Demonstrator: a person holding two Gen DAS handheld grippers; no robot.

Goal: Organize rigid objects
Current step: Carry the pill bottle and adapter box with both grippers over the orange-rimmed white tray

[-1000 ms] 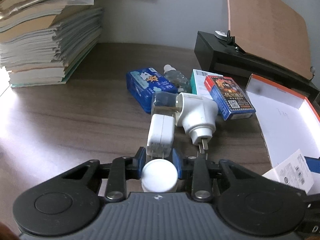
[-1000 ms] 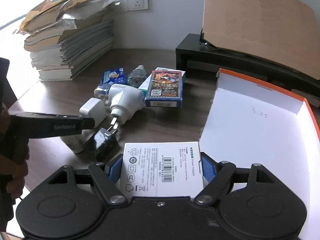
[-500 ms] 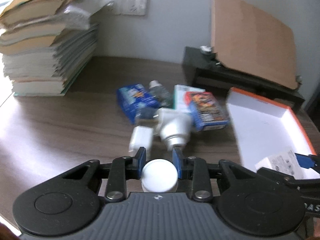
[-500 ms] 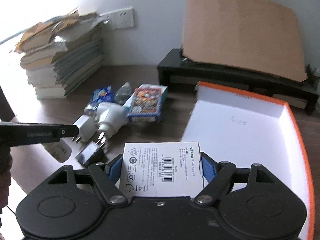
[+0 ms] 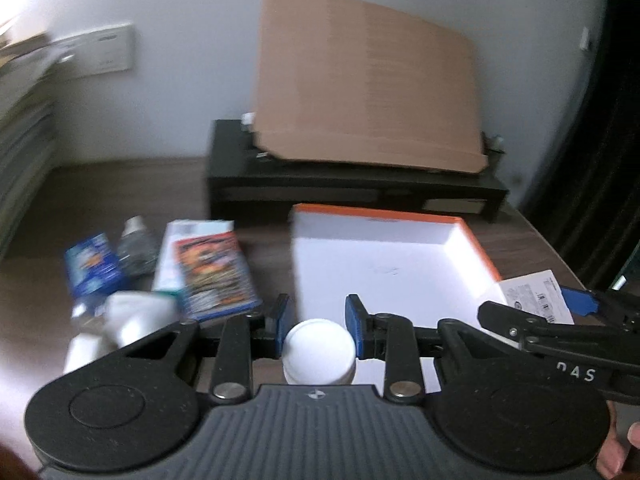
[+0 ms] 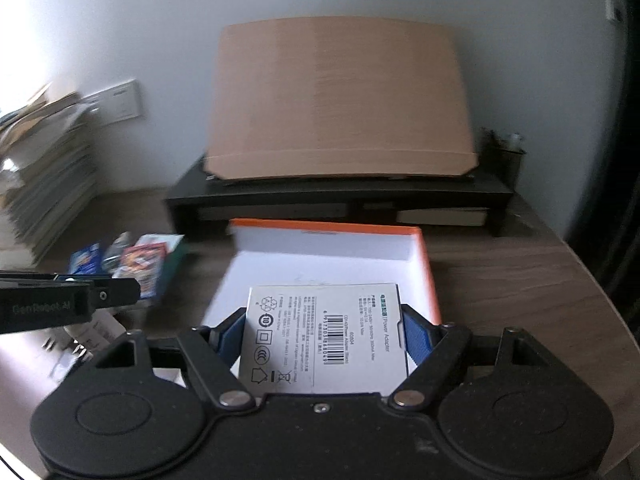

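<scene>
Items in hand: left tongs (image 5: 316,330) clamped narrow on white capped bottle (image 5: 318,350); right tongs (image 6: 324,330) spread wide, gripping power adapter box (image 6: 324,336) by its side edges. Both hover at orange-rimmed tray (image 5: 476,246), 12 o'clock of each. Bottle judged light, smooth, liable to slip; box stiff, light, crushable. Loose items lie on bench (image 6: 520,264), 10 o'clock.

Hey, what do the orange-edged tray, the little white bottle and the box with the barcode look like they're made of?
Orange-edged tray: likely cardboard, matte white inside, thin straight folded walls. Little white bottle, gripped in the left hand-held gripper: probably plastic, smooth, slightly glossy white cap. Box with the barcode, gripped in the right hand-held gripper: printed paperboard, matte, flat face with sharp edges.
</scene>
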